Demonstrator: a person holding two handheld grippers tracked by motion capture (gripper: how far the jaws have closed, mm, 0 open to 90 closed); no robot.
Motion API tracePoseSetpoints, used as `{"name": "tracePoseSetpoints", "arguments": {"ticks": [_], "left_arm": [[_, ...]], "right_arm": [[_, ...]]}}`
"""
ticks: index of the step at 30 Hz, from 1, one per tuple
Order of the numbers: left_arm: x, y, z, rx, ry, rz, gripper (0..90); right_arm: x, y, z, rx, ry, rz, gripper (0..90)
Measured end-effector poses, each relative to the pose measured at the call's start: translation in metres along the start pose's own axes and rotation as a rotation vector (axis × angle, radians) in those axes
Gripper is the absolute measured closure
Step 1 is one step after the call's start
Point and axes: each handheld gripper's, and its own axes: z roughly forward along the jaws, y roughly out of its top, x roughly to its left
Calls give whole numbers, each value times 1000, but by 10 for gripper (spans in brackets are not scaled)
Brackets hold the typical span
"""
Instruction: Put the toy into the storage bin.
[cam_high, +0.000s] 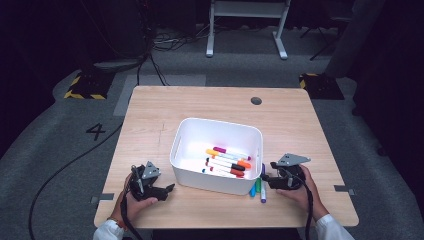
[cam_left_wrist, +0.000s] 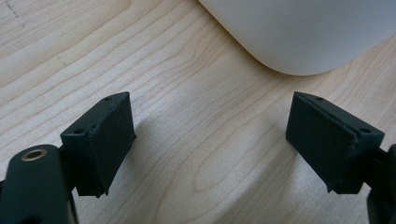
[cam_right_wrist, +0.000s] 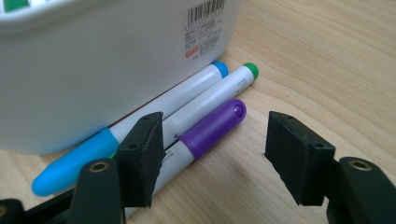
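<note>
A: Markers in white bin (cam_high: 186, 131): several, with orange, red and pink caps.
B: Markers left on the table (cam_high: 150, 107)?
A: Three, lying against the bin's right wall: blue marker (cam_right_wrist: 74, 165), green marker (cam_right_wrist: 224, 86), purple marker (cam_right_wrist: 212, 126).
B: Tools?
A: Right gripper (cam_right_wrist: 212, 161): jaws apart, straddling the purple marker, pads not yet pressing. Left gripper (cam_left_wrist: 210, 140): spread wide over bare wood, holding nothing.
B: Status?
A: Likely well advanced; three pieces outstanding.

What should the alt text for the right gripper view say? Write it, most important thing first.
The right gripper hangs open over a purple-capped marker on a wooden table. Beside it lie a green-capped marker and a blue-capped marker, against a white bin.
</note>
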Motion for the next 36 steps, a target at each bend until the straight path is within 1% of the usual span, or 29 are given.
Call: {"name": "tracePoseSetpoints", "arguments": {"ticks": [5,8,10,12,13,14,15,16,20,22,24,25,26,27,28,31,32,34,36], "left_arm": [[0,0,0,0,-1,0,155],[0,0,0,0,1,0,155],[0,0,0,-3,4,-2,155],[-1,0,0,-4,8,-4,155],[-1,0,0,-4,7,-4,155],[-1,0,0,-4,7,-4,155],[0,0,0,-3,2,-2,155],[-1,0,0,-4,7,-4,155],[-1,0,0,-4,7,-4,155],[-1,0,0,-4,8,-4,155],[0,0,0,-3,8,-2,155],[-1,0,0,-4,8,-4,155],[-1,0,0,-4,8,-3,156],[-1,0,0,-4,8,-3,156],[-1,0,0,-4,8,-3,155],[-1,0,0,-2,7,-5,156],[-1,0,0,-2,7,-5,156],[-1,0,0,-2,7,-5,156],[-1,0,0,-3,9,-4,156]], "right_arm": [[-3,-2,7,30,-6,10,378],[-5,-5,8,46,-15,17,403],[-8,-6,7,52,-20,27,448],[-12,-9,6,66,-35,26,509],[-14,-10,5,62,-37,34,551],[-18,-12,3,61,-28,47,568],[-21,-13,2,59,-32,51,598],[-23,-14,1,59,-35,59,622],[-34,-17,-3,62,-37,43,692],[-39,-20,-5,56,-34,53,728],[-43,-22,-7,49,-26,56,734],[-45,-23,-7,48,-32,57,725],[-45,-23,-7,44,-36,66,696],[-46,-23,-7,44,-39,71,692],[-45,-23,-6,43,-41,65,692],[-47,-23,-6,37,-39,55,707],[-47,-24,-5,27,-40,58,733],[-48,-24,-5,17,-35,65,739],[-48,-24,-5,18,-35,56,742]]}}
